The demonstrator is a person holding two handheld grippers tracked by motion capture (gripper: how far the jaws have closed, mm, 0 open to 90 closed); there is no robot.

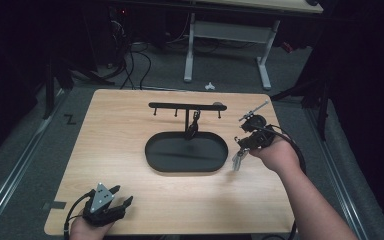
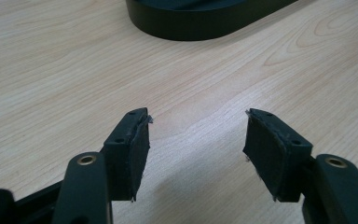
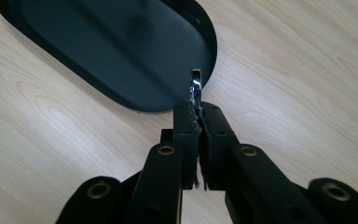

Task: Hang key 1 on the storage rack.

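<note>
At the desk's (image 1: 130, 115) near-left corner the left gripper (image 1: 111, 204) rests with its jaws wide and nothing between them. In the middle stands a black oval tray (image 1: 152, 152) with a hook rack (image 1: 180, 105) rising from its far rim; something dark hangs from one hook. Near the tray's right edge the right gripper (image 3: 196, 105) is clamped on a thin shiny metal ring (image 3: 196, 84). The carrying step seems underway; next the ring likely needs lifting to a free hook.
</note>
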